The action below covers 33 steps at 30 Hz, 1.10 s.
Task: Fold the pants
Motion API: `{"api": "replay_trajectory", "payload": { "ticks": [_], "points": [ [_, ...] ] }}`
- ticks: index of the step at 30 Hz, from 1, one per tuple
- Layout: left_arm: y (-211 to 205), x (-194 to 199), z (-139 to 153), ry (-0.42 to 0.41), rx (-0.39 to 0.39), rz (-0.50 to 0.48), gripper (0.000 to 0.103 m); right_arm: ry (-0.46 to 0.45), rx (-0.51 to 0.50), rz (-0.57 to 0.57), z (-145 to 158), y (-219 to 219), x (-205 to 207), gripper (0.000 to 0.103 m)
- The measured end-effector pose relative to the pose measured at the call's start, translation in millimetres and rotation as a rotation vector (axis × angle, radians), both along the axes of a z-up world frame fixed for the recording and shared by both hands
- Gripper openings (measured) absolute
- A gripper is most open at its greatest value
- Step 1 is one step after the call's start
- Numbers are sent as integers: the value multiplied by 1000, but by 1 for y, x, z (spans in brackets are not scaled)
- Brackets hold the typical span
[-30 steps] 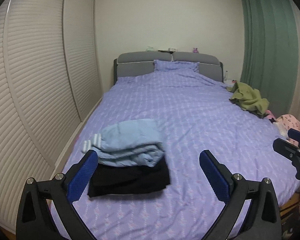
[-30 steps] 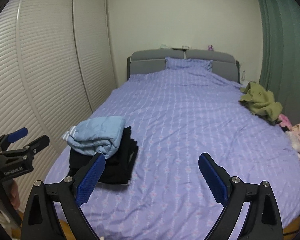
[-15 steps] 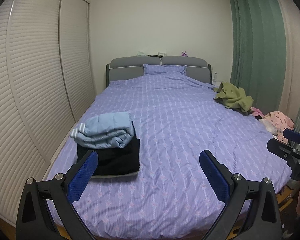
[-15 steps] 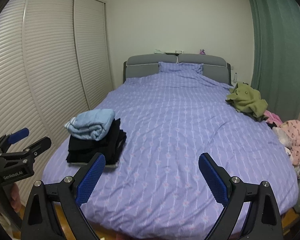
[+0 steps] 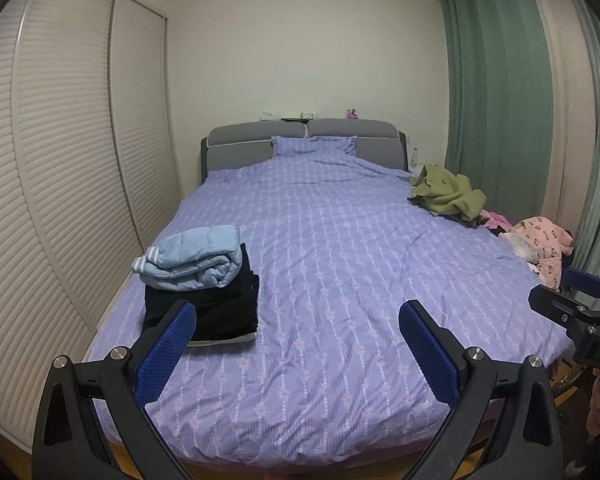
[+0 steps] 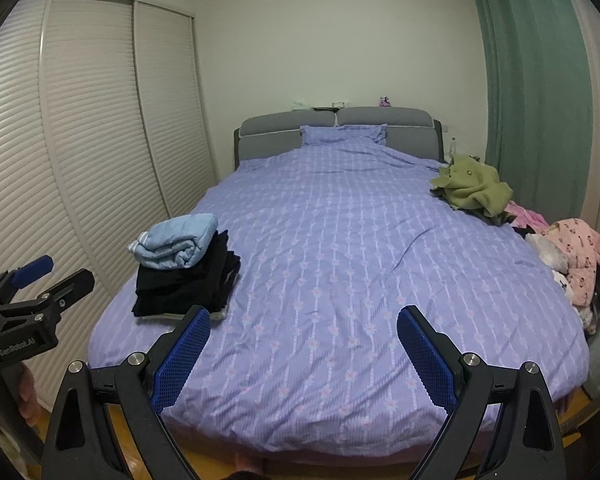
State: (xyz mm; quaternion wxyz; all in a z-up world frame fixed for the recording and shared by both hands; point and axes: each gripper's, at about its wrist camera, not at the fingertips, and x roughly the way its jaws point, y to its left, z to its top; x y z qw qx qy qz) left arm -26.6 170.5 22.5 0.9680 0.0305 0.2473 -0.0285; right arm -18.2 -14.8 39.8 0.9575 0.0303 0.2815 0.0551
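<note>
left wrist, folded pants (image 5: 204,304) behind left tool (image 5: 296,326)

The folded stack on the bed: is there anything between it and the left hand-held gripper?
Nothing visible. The left hand-held gripper is open and empty at the foot of the bed; only bare purple bedspread lies between it and the folded stack. The unfolded clothes pile sits far off along the right edge.

Purple-covered bed (image 5: 340,280), grey headboard (image 5: 256,148), louvred wardrobe doors (image 5: 60,160), green curtain (image 5: 496,92).
</note>
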Motion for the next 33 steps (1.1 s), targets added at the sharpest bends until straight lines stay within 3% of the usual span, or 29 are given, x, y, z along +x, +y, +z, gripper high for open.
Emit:
{"api": "replay_trajectory", "payload": {
  "ticks": [33],
  "points": [
    [-8,-11,8,-28,10,-27,103,-41,-4,-25,10,-9,-19,95]
  ]
}}
